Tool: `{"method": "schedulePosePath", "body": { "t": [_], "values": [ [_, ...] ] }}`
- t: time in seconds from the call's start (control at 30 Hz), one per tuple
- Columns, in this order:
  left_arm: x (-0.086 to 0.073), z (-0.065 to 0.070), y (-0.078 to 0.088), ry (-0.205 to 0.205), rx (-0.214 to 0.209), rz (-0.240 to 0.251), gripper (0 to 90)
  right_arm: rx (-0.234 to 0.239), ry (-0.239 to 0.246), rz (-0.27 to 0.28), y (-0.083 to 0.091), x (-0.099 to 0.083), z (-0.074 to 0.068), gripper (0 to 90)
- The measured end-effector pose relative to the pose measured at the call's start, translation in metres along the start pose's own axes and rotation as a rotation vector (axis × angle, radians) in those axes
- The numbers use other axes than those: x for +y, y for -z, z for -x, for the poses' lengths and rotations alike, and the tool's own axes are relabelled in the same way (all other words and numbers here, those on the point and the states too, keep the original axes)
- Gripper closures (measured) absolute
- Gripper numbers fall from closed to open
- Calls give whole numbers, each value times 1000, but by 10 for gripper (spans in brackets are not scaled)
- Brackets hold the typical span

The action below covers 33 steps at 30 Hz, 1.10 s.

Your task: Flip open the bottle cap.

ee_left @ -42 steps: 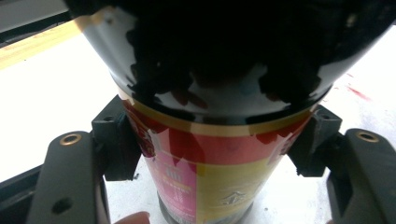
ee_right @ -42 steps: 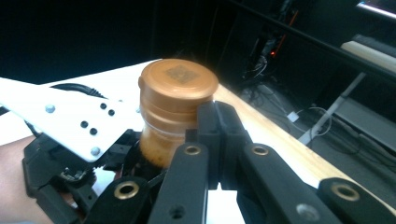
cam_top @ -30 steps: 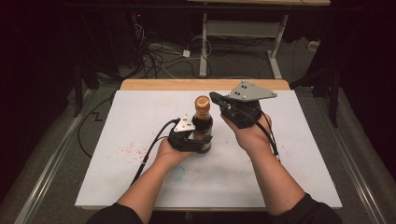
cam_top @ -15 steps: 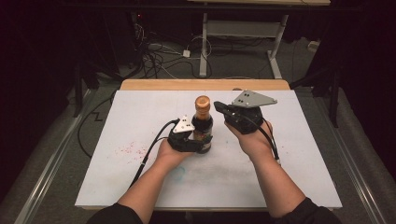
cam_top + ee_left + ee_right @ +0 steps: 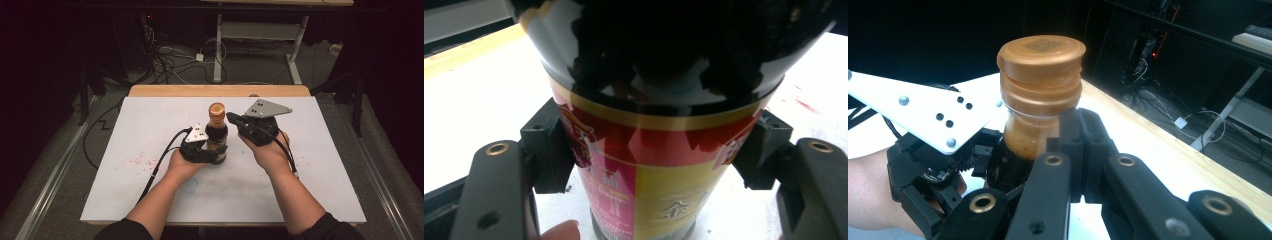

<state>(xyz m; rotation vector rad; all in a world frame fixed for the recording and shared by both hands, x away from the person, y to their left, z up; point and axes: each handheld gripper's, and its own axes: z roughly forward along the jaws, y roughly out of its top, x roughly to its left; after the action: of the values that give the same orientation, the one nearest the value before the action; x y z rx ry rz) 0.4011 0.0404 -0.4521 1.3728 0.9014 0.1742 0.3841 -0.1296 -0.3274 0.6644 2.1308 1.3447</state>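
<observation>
White table covering (image 5: 310, 165), flecked pink at lower left, is seen bearing at centre frame an upright sauce bottle (image 5: 217, 135), judged glassy, heavy and slick, clamped at its label by the left gripper (image 5: 200, 147), while the right gripper (image 5: 239, 120), jaws together and empty, is held beside its orange cap (image 5: 216, 109).

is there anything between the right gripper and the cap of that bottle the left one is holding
Nothing visible stands in the way. The dark glass sauce bottle stands upright on the white table, clamped low on its label by the left gripper. The right gripper is shut, just beside the bottle's neck, below its copper-coloured screw cap, with open air between.
</observation>
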Motion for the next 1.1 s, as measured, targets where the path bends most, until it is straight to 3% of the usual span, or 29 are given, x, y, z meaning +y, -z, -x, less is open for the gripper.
{"method": "schedulePosePath", "body": {
  "t": [0.6,1.1],
  "values": [
    [0,0,1,-3,0,-1,287,-12,50,5,4,12,-7,900],
    [0,0,1,-2,2,-2,290,-18,52,14,1,19,-5,900]
  ]
}}
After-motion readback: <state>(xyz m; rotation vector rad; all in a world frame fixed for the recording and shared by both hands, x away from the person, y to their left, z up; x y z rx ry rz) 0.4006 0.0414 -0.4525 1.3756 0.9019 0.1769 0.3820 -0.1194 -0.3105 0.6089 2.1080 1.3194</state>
